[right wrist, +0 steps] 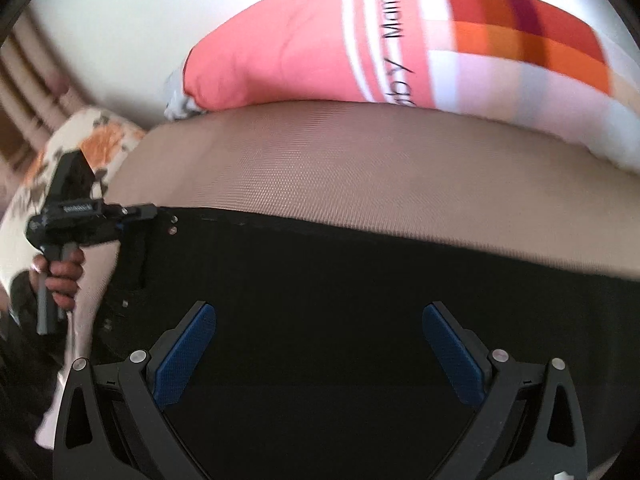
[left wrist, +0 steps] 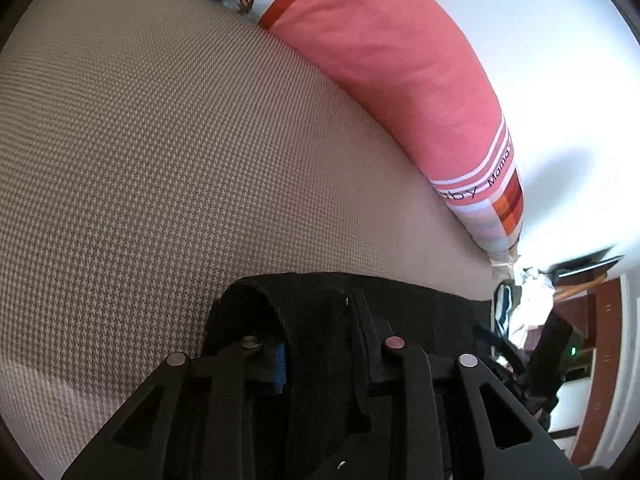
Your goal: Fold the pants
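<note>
A beige woven mattress [left wrist: 180, 152] carries black pants [right wrist: 340, 300] along its near edge, a pink pillow [left wrist: 392, 64] behind. Left tongs [left wrist: 320, 320] pinch the pants' edge; right tongs [right wrist: 320, 344] hover spread above them.

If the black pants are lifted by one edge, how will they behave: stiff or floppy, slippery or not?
Probably floppy: the pants lie flat on the bed cover, and their edge curls in a soft loop at the left gripper. Likely light, so a one-edge lift would let the rest sag. The woven cover looks textured, so they may drag rather than slide.
</note>
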`<state>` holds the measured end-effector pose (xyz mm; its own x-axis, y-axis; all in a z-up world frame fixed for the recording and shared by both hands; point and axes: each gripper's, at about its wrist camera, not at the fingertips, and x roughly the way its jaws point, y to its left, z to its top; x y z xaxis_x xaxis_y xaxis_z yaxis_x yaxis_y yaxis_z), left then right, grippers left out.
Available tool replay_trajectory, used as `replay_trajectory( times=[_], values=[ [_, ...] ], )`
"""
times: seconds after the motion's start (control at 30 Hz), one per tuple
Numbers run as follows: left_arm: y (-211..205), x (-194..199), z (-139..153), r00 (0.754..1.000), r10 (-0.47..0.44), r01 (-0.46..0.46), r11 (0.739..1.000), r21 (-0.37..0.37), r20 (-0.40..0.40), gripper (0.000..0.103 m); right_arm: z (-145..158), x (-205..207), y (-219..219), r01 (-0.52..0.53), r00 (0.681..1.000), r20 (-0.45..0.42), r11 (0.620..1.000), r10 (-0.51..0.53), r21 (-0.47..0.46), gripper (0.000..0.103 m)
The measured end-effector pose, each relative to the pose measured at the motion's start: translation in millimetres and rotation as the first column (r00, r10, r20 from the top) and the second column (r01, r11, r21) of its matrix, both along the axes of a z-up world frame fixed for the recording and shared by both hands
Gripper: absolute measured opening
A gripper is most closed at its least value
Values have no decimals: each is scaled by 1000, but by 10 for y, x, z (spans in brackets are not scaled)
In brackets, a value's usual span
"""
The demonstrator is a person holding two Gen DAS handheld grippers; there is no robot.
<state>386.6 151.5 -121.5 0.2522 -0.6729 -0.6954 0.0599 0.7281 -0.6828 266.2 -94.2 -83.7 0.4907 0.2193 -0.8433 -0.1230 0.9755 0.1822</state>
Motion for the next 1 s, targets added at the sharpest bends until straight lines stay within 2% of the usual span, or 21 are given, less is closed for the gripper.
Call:
replay_trajectory(
  times=[0.03, 0.17, 0.33, 0.43, 0.5, 0.63, 0.67, 0.77, 0.83, 0.93, 1.0],
  values=[
    [-27, -37, 43, 1000, -7, 7, 1000, 17, 25, 9, -14, 59, -3, -32, 999, -3, 999, 32, -14, 103],
    [-41, -216, 329, 993, -20, 19, 1000, 9, 115, 8, -65, 379, -21, -188, 982, -43, 980, 186, -67, 103],
    [-100, -492, 729, 972, -67, 67, 998, 4, 226, 8, -66, 697, -77, -383, 920, -108, 923, 376, -42, 100],
    [-93, -673, 877, 960, -90, 91, 996, 9, 264, 8, -88, 833, -80, -490, 860, -172, 872, 480, -17, 95],
    [-91, -776, 981, 952, -102, 104, 995, 9, 288, 8, -110, 860, -56, -542, 823, -207, 840, 529, -9, 88],
    [-40, -939, 1166, 939, -104, 110, 994, 1, 328, 8, -192, 846, -27, -644, 728, -287, 765, 622, 26, 79],
    [-38, -959, 1193, 938, -98, 108, 994, -9, 331, 8, -203, 834, -43, -656, 718, -297, 755, 629, 13, 74],
    [-6, -999, 1208, 944, -80, 88, 996, -9, 320, 8, -210, 819, -145, -669, 695, -326, 743, 640, 33, 63],
    [-12, -1000, 1196, 947, -80, 82, 997, 8, 312, 8, -205, 786, -270, -667, 696, -344, 745, 631, 18, 57],
    [-45, -969, 1165, 947, -86, 80, 996, 29, 310, 8, -194, 739, -427, -651, 714, -357, 759, 603, -21, 45],
    [-66, -953, 1151, 947, -88, 78, 996, 43, 308, 8, -196, 722, -477, -632, 735, -357, 773, 576, -53, 32]
  ],
)
